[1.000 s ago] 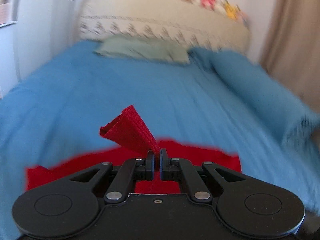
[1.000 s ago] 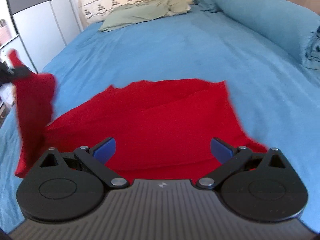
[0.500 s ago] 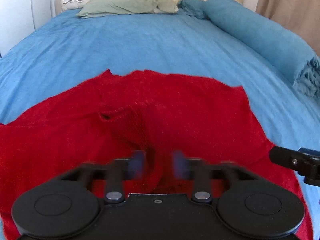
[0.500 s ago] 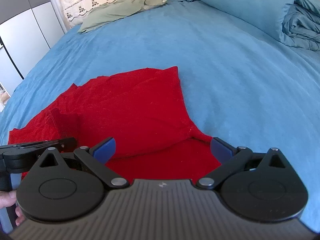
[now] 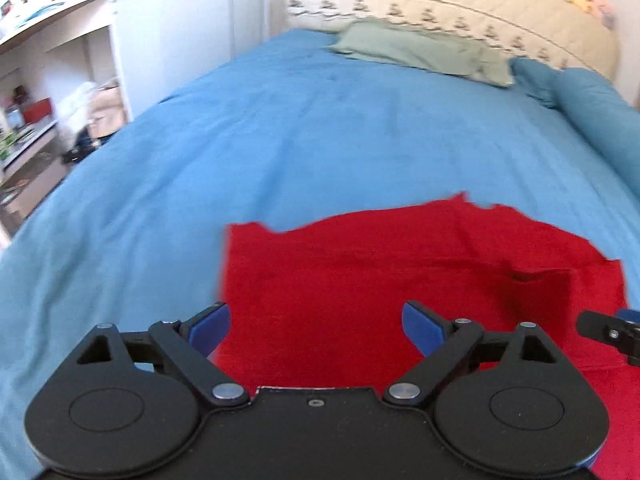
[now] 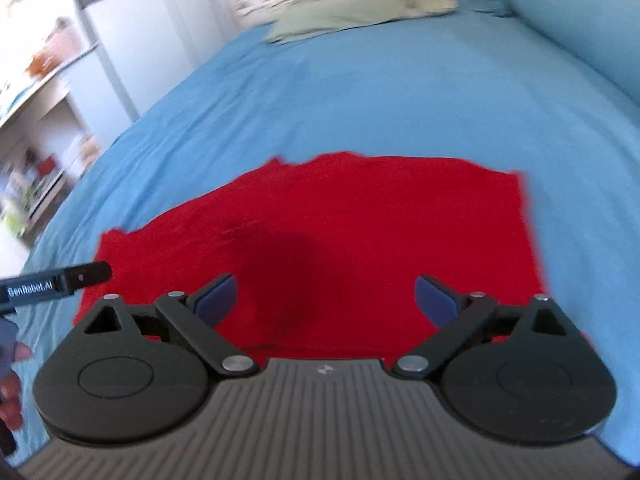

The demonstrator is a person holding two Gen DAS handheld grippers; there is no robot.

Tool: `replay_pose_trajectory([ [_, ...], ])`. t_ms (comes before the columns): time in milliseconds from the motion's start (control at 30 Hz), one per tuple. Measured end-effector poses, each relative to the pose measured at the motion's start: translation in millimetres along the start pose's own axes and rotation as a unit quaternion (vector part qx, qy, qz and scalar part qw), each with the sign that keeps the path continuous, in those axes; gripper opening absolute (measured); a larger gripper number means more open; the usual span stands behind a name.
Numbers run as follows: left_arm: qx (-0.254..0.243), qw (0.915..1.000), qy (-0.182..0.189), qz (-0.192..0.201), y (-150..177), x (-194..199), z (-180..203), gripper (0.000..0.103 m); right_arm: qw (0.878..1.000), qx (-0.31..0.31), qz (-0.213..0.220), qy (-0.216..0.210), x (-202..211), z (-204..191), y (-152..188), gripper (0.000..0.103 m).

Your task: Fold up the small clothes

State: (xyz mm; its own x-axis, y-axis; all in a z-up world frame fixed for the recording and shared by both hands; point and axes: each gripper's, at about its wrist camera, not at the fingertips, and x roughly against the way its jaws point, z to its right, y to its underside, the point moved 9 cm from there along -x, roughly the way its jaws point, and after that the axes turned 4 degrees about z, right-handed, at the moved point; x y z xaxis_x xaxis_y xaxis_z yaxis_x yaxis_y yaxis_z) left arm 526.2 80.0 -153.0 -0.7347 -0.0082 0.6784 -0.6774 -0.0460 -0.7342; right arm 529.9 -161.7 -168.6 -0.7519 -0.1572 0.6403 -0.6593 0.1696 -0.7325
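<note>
Both tools released — left tool, right tool | red knit garment flat, roughly rectangular | blue bedspread

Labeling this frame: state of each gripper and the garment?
left gripper: open, empty, over the garment.
right gripper: open, empty, over the garment.
red garment: lying flat on the blue bedspread, partly folded, released.
</note>
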Motion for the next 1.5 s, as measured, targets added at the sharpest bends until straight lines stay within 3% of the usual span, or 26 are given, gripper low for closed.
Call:
replay_pose_trajectory([
  [67,0.011,0.9999,-0.004,-0.004,2,-3,-9,0.095,1.000,0.027,-0.010,-0.003,-19,-20,-1,0.103],
  [133,0.025,0.9996,-0.006,-0.011,3,-6,-21,0.095,0.999,0.042,-0.024,-0.004,-40,-34,0,0.092],
  [200,0.036,0.9992,-0.007,-0.014,3,-6,-28,0.095,0.998,0.043,-0.042,-0.006,-58,-41,1,0.074],
  [267,0.043,0.9989,-0.006,-0.015,6,-1,-36,0.095,0.997,0.049,-0.053,0.005,-70,-41,2,0.064],
  [300,0.045,0.9989,-0.005,-0.015,8,3,-40,0.095,0.997,0.054,-0.055,0.016,-75,-40,3,0.050],
  [367,0.046,0.9988,-0.002,-0.015,9,7,-41,0.095,0.996,0.067,-0.059,0.027,-80,-40,2,0.034],
  [467,0.044,0.9989,0.000,-0.015,8,9,-41,0.095,0.995,0.078,-0.052,0.034,-76,-43,-3,0.021],
  [733,0.040,0.9991,0.011,-0.010,-1,9,-36,0.095,0.996,0.073,0.015,0.047,-35,-20,-45,0.021],
  [933,0.033,0.9991,0.020,-0.015,0,6,-23,0.095,0.992,0.043,0.071,0.099,9,41,-66,0.021],
  [1067,0.022,0.9993,0.025,-0.019,3,1,-14,0.095,0.991,0.015,0.047,0.124,2,83,-46,0.021],
  [1300,-0.002,0.9990,0.036,-0.025,8,-6,4,0.095,0.991,-0.017,0.020,0.128,-16,108,-18,0.021],
  [1433,-0.021,0.9984,0.048,-0.022,2,-8,20,0.095,0.990,-0.021,0.008,0.136,-23,113,-9,0.027],
  [1500,-0.028,0.9980,0.054,-0.018,-1,-9,28,0.095,0.990,-0.008,-0.001,0.139,-25,112,-6,0.039],
])
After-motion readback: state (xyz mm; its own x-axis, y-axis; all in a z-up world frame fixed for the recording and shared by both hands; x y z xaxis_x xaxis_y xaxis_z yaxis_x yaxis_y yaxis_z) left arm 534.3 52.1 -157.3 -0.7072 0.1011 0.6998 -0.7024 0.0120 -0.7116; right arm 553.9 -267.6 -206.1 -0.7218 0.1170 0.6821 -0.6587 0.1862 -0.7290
